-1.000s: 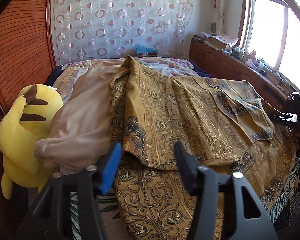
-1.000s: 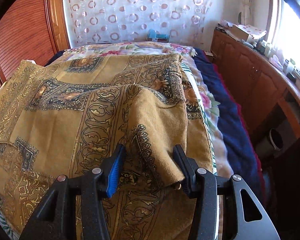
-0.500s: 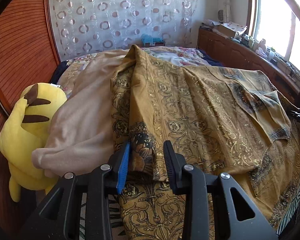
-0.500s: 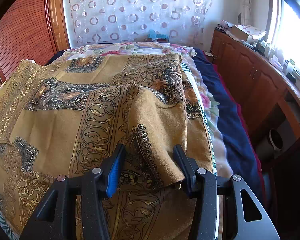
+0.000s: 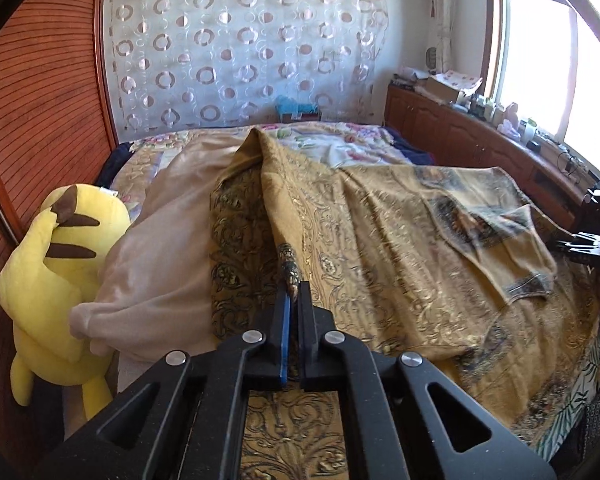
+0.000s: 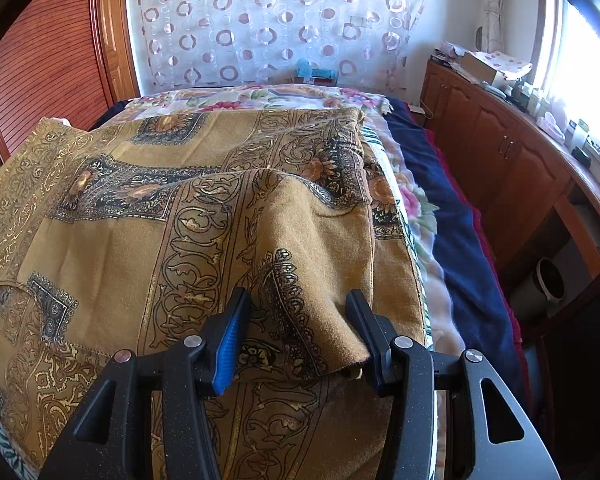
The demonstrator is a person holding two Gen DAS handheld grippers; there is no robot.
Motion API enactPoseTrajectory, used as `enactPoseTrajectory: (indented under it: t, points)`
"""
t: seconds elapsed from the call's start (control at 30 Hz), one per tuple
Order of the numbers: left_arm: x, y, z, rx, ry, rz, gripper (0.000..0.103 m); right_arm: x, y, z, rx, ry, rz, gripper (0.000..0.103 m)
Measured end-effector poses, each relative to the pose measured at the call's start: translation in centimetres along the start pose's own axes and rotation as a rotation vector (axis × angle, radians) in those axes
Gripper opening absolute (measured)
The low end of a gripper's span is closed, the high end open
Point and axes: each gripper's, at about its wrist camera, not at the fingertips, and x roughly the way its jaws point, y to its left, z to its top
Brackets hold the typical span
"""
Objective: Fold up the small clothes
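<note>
Left claw (image 5: 294,294) pinched shut on a fold of the gold patterned cloth (image 5: 400,248), its ridge running straight ahead up the bed (image 5: 340,144). Right claw (image 6: 296,332) half open, cloth corner lying between the jaws, contact unclear. Left view alone shows the yellow plush toy (image 5: 56,264) and beige blanket (image 5: 160,248); right view alone, the cloth's far edge.

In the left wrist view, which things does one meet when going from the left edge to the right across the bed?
Yellow plush toy with brown ear tips → beige fleece blanket → mustard-gold patterned cloth with dark floral motifs → black frame of the right gripper at the right edge.
</note>
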Motion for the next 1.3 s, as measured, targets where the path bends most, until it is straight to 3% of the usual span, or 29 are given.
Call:
enactPoseTrajectory:
  t: [0.2, 0.3, 0.4, 0.6, 0.9, 1.17, 1.3]
  points:
    - [-0.8, -1.2, 0.1, 0.019, -0.017, -0.013, 0.004, 2.4, 1.1, 0.2, -0.004, -0.004, -0.020, 0.051]
    - [-1.6, -1.2, 0.3, 0.008, -0.042, -0.004, 0.003, 2.3, 1.4, 0.2, -0.010, -0.021, -0.006, 0.013]
    - [-2.9, -0.9, 0.5, -0.017, -0.084, -0.001, 0.003, 1.1, 1.5, 0.0, -0.009, -0.063, 0.033, 0.004]
    - [-5.0, -1.0, 1.0, -0.034, -0.125, -0.031, 0.003, -2.6, 0.7, 0.1, 0.014, -0.167, 0.084, 0.003]
    - [-8.7, -0.8, -0.6, -0.070, -0.164, -0.069, 0.003, -7.0, -0.2, -0.1, 0.012, -0.242, 0.116, 0.003]
    - [-9.7, -0.4, -4.5, -0.078, -0.115, -0.046, 0.003, -8.1, -0.9, -3.8, -0.009, -0.201, 0.118, 0.003]
    - [-9.3, -0.1, -5.5, -0.093, -0.091, -0.032, 0.003, -8.2, -1.3, -4.1, -0.015, -0.177, 0.106, 0.003]
